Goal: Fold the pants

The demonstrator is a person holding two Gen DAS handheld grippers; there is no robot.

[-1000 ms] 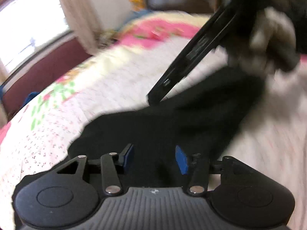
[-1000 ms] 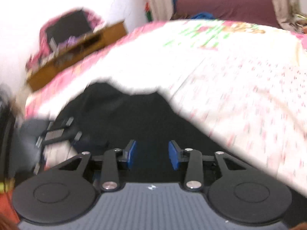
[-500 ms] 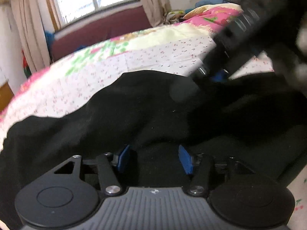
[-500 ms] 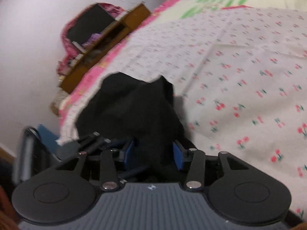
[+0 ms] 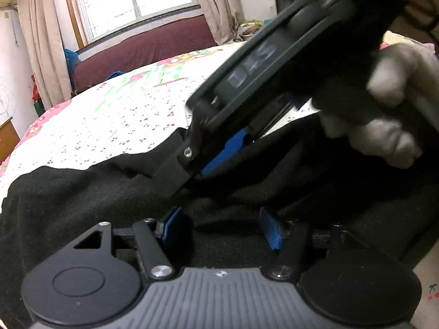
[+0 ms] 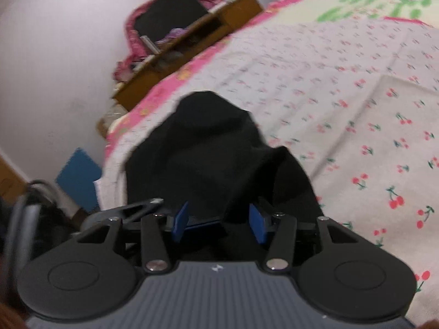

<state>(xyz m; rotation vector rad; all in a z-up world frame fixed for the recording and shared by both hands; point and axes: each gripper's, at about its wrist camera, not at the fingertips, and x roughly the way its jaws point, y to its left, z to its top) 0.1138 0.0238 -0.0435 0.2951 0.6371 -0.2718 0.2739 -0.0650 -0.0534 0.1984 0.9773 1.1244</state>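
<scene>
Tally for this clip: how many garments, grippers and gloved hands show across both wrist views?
Black pants: 1
Grippers: 2, left gripper, right gripper
Gloved hand: 1
Total: 4

blurred gloved hand, pants cut off

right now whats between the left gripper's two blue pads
Black pants fabric lies in the gap between the left gripper's pads, which stand apart without pinching it. The left wrist view shows this.
</scene>
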